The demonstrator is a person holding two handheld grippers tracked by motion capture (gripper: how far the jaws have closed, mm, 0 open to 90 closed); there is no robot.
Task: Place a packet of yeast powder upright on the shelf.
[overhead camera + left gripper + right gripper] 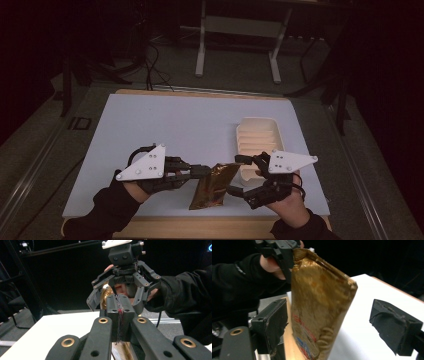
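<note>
Holding the work from the left side first: left gripper has its jaws pressed together on the top edge of the gold snack pouch, pinching the sealed strip flat. In the left gripper view the two pads meet with no gap to be seen, and a sliver of gold foil peeks out just beyond them. That pinch is the anchor — it keeps the pouch hanging off the tabletop rather than lying on it, lower end dangling toward the person.

Pouch sits between the two tools: clamped at the left gripper's tips, body hanging into the mouth of the right one. Slightly tilted, crinkled along the upper seam.

Right gripper is spread wide, gripping nothing. In the right gripper view its pads stand either side of the pouch, the pouch near the left-hand pad, the other pad well apart; I can't tell whether the near pad touches it. My read: it's lined up to take a second hold opposite the left pinch, so the two can pull the seam apart.

Just beyond the right gripper's tips sits a cream ridged tray — likely where the contents go, so holding the pouch close to it makes sense.
</note>
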